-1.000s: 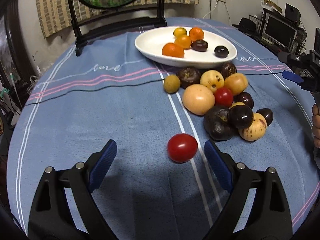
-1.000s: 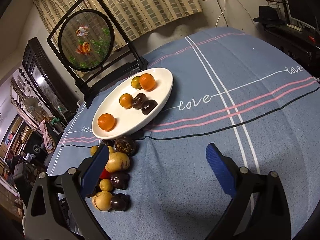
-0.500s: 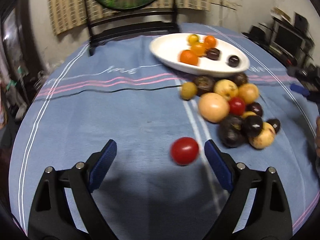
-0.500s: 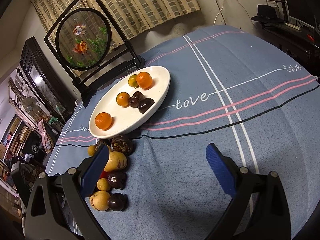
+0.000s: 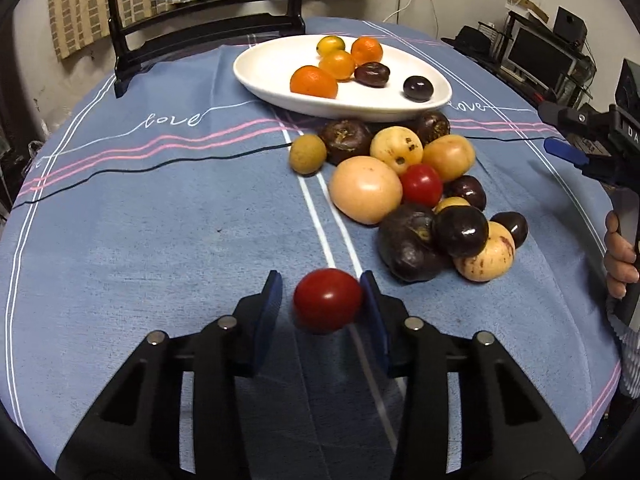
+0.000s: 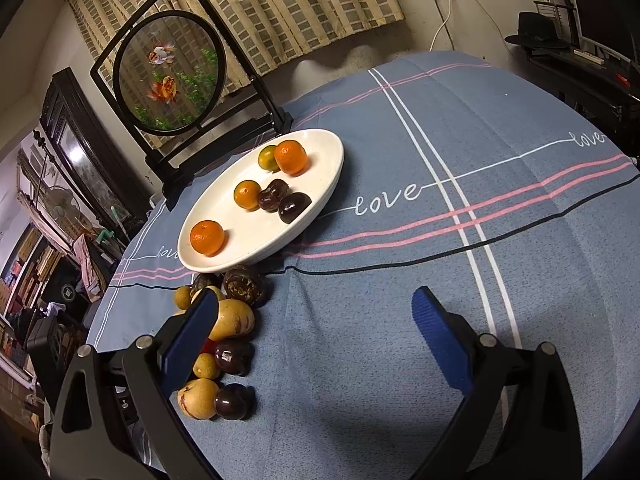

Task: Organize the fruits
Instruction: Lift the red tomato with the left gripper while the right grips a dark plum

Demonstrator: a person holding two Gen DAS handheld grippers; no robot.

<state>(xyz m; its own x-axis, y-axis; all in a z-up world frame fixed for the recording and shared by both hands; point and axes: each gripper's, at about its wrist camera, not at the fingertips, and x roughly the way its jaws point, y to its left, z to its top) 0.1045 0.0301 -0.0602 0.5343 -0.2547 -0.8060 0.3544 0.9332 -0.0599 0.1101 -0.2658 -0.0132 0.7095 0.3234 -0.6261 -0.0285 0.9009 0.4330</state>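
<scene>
A: Red, glossy, thin-skinned: the tomato sits low centre of the left wrist view, between the left gripper pads, jaws closing. The right pad touches; the left shows a sliver of gap.

B: Handling?

A: Light, soft and slick, I'd judge. Take it across the widest part, gently.

B: Containers?

A: White plate, upper centre: four orange citrus, two dark fruits. Loose pile just below it.

B: Right wrist view?

A: Right gripper wide apart, holding nothing, over bare blue cloth, bottom centre. Plate mid-left.
</scene>
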